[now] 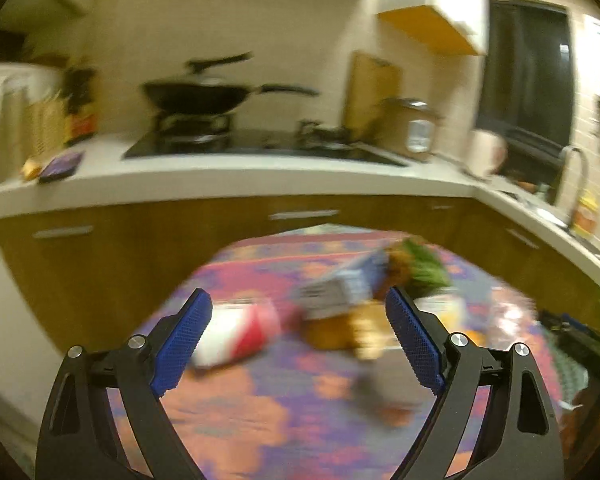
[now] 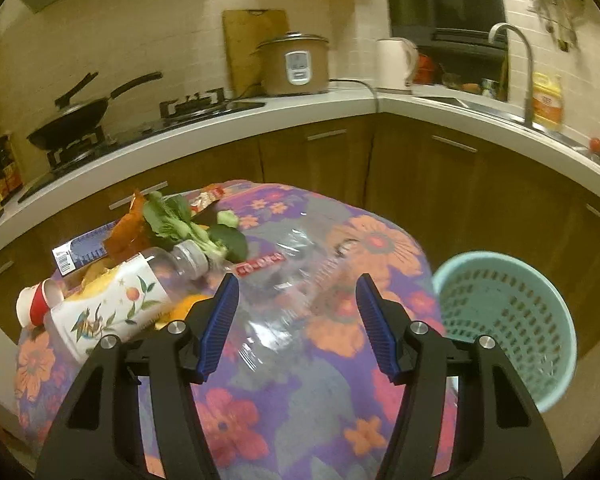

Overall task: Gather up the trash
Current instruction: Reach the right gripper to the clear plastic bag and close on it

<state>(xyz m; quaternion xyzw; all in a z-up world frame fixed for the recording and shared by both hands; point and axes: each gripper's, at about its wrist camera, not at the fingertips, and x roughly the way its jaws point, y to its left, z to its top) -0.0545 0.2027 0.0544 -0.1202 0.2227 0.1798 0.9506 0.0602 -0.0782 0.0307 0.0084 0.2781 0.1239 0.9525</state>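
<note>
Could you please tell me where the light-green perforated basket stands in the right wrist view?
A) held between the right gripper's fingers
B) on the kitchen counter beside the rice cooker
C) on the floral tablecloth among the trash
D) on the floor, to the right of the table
D: the light-green perforated basket stands on the floor beside the right edge of the table's floral tablecloth, below table level, while the right gripper is open and holds nothing.

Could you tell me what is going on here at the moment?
A person with a gripper in each hand is clearing trash off a floral-clothed table in a kitchen. The right gripper is open over a clear plastic bottle lying on the cloth; nothing is gripped yet. The left gripper is open and empty too. A teal basket waits beside the table.
</note>
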